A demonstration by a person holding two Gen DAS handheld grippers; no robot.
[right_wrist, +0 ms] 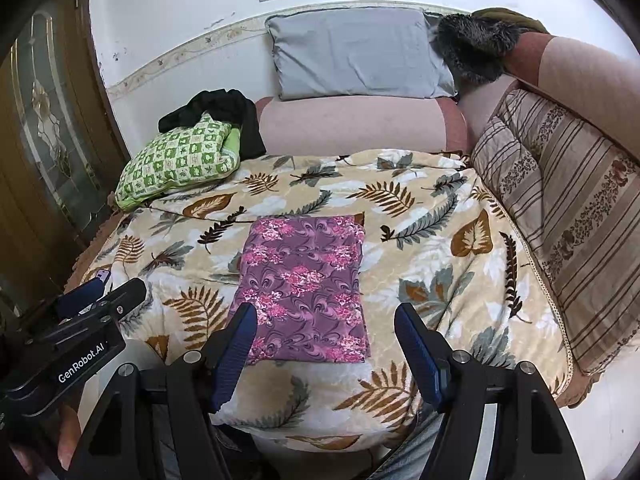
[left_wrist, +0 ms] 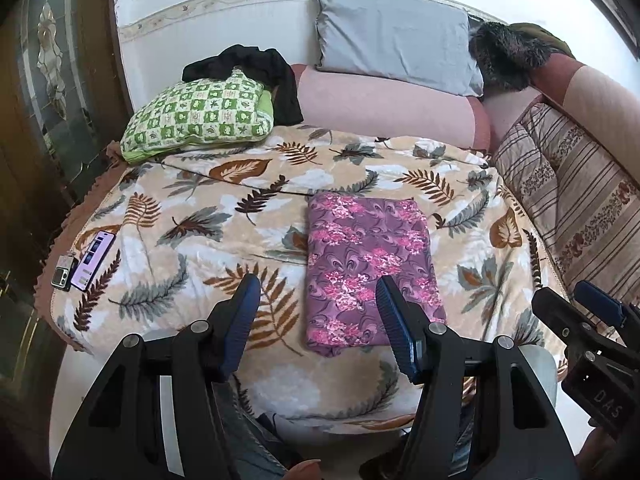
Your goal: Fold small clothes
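A purple cloth with pink flowers [left_wrist: 368,268] lies folded into a neat rectangle on the leaf-patterned blanket [left_wrist: 192,216]; it also shows in the right wrist view [right_wrist: 304,284]. My left gripper [left_wrist: 318,292] is open and empty, held above the cloth's near left edge. My right gripper [right_wrist: 326,320] is open and empty, held above the cloth's near end. Each gripper shows at the edge of the other's view: the right one [left_wrist: 592,320] and the left one [right_wrist: 96,300].
A green checked pillow [left_wrist: 200,116] with a black garment [left_wrist: 256,68] behind it lies at the far left. A grey pillow [left_wrist: 396,40], pink bolster [left_wrist: 384,104] and striped quilt [left_wrist: 568,188] line the back and right. Two phones [left_wrist: 86,264] lie at the blanket's left edge.
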